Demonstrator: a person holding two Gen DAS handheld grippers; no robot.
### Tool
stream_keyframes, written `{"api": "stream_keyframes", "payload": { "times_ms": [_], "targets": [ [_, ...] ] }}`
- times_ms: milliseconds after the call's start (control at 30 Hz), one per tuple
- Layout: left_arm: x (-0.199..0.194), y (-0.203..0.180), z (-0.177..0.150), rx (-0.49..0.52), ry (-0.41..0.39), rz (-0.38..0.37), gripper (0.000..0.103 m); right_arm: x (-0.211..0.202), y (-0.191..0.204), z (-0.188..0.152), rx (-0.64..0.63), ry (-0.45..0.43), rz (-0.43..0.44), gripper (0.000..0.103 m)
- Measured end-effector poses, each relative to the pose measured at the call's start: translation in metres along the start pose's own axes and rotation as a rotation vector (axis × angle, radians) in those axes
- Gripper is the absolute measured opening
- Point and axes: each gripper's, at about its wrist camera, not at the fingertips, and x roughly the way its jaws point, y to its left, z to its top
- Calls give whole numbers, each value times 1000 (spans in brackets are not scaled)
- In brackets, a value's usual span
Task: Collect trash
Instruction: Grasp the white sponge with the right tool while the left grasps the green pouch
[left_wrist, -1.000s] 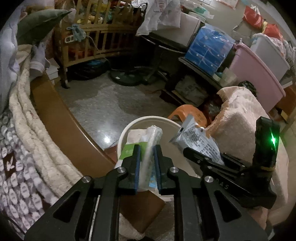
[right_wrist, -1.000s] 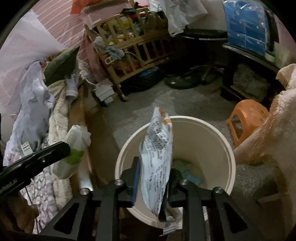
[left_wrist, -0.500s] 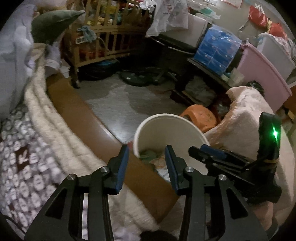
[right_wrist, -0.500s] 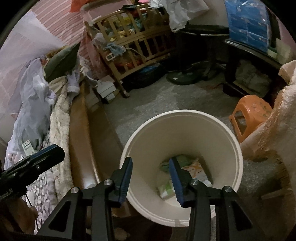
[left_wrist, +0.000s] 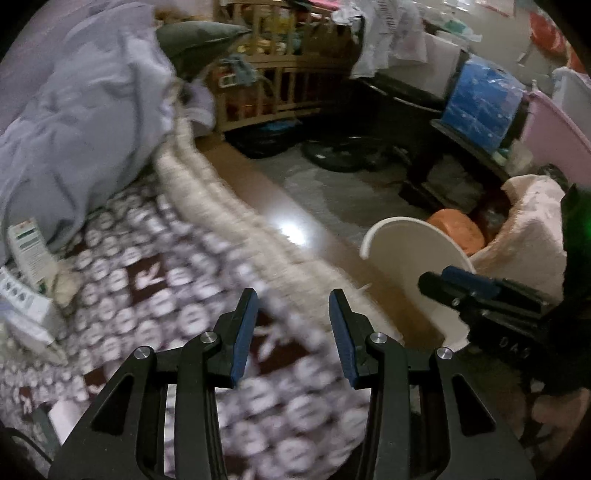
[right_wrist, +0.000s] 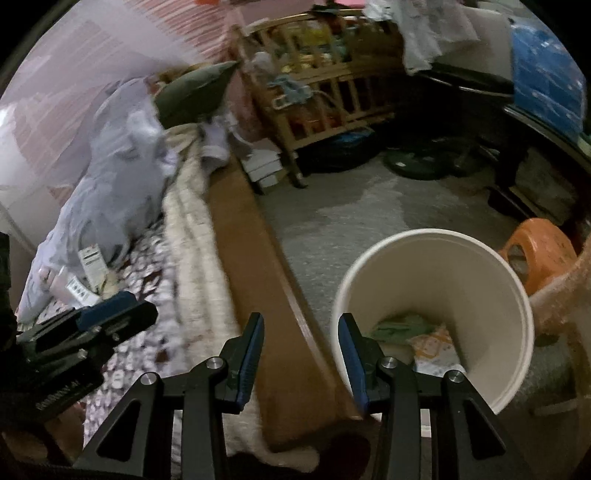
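A white round bin (right_wrist: 436, 310) stands on the floor beside the bed, with wrappers (right_wrist: 410, 328) lying in its bottom; its rim also shows in the left wrist view (left_wrist: 410, 251). My left gripper (left_wrist: 293, 325) is open and empty above the patterned blanket (left_wrist: 155, 295). My right gripper (right_wrist: 301, 350) is open and empty over the wooden bed rail (right_wrist: 266, 280), left of the bin. Small white boxes (left_wrist: 31, 254) lie on the blanket at the far left, next to the grey duvet (left_wrist: 74, 125); they also show in the right wrist view (right_wrist: 90, 266).
A wooden crib (right_wrist: 325, 107) stands at the back. An orange stool (right_wrist: 539, 254) sits behind the bin. A pink towel (left_wrist: 532, 229) hangs to the right of the bin. A blue pack (left_wrist: 480, 99) and a pink tub (left_wrist: 554, 136) sit on the right.
Both grippers let their wrappers go into the bin, opened, and have swung left from above the bin toward the bed.
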Motion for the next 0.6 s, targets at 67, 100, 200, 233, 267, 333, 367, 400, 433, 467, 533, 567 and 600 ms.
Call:
{"api": "stream_keyframes", "payload": {
  "times_ms": [67, 100, 200, 233, 267, 333, 367, 400, 433, 467, 533, 567, 600],
  "targets": [
    [-6, 13, -7, -10, 0, 22, 38, 2, 14, 0, -16, 7, 18, 40],
    [-8, 17, -9, -13, 0, 28, 38, 3, 22, -1, -25, 12, 27, 40],
    [-17, 38, -18, -33, 6, 52, 38, 9, 45, -2, -66, 28, 48, 40],
    [-21, 45, -22, -39, 8, 56, 38, 11, 55, -3, -86, 38, 57, 41],
    [-25, 53, -25, -43, 9, 61, 38, 13, 63, -4, -100, 45, 65, 41],
    [-32, 67, -31, -52, 14, 68, 38, 18, 80, -7, -127, 60, 83, 41],
    [-35, 74, -33, -57, 22, 66, 38, 20, 87, -8, -138, 67, 91, 41],
    [-38, 85, -38, -63, 36, 57, 38, 22, 95, -10, -152, 74, 99, 41],
    [-41, 91, -40, -67, 44, 53, 38, 24, 102, -11, -162, 79, 105, 41],
    [-46, 102, -45, -74, 53, 50, 38, 26, 110, -13, -175, 86, 114, 41],
    [-54, 119, -52, -77, 70, 52, 39, 30, 123, -16, -190, 100, 132, 41],
    [-58, 127, -56, -79, 78, 56, 42, 33, 131, -19, -200, 109, 144, 42],
    [-63, 137, -60, -84, 84, 63, 49, 35, 137, -21, -210, 117, 153, 42]
  ]
}}
